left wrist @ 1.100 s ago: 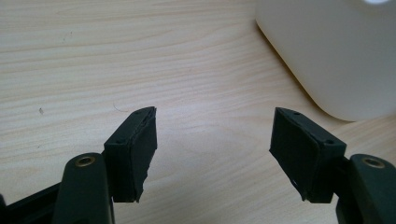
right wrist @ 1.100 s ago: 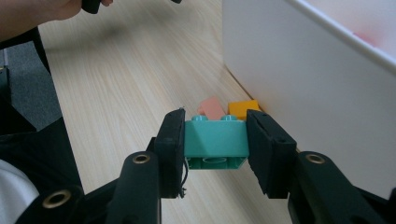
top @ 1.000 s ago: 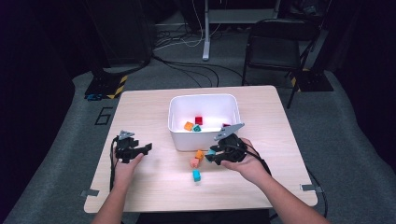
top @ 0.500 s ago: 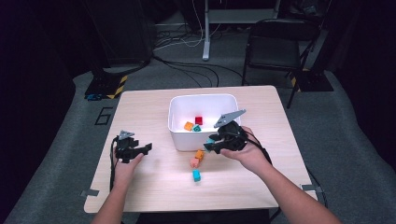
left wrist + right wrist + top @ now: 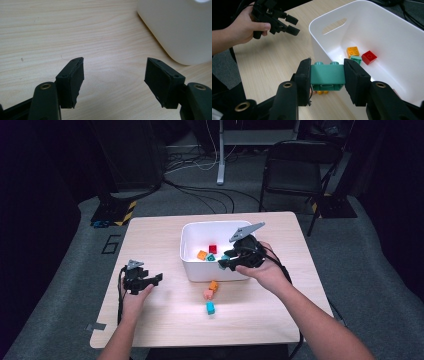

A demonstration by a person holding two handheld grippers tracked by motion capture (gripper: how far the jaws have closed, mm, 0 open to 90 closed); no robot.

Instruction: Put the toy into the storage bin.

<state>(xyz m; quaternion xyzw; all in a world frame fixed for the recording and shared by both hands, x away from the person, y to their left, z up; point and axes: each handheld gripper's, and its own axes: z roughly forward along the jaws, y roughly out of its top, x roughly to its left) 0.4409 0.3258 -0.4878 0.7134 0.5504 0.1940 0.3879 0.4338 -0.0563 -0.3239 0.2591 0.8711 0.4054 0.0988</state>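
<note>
Right gripper (image 5: pixel 327 77) clamped on green plastic two-stud brick (image 5: pixel 327 76), centre frame, at the near rim of the white plastic bin (image 5: pixel 387 37). Left gripper (image 5: pixel 113 77) jaws apart, idle on bench (image 5: pixel 37 30). Advise carrying the brick clear over the rim before release

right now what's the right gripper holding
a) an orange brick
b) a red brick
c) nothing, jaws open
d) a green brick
d: in the right gripper view the right gripper has both pads pressed on a green brick, held over the near edge of the white bin; the orange brick and red brick lie inside the bin.
</note>
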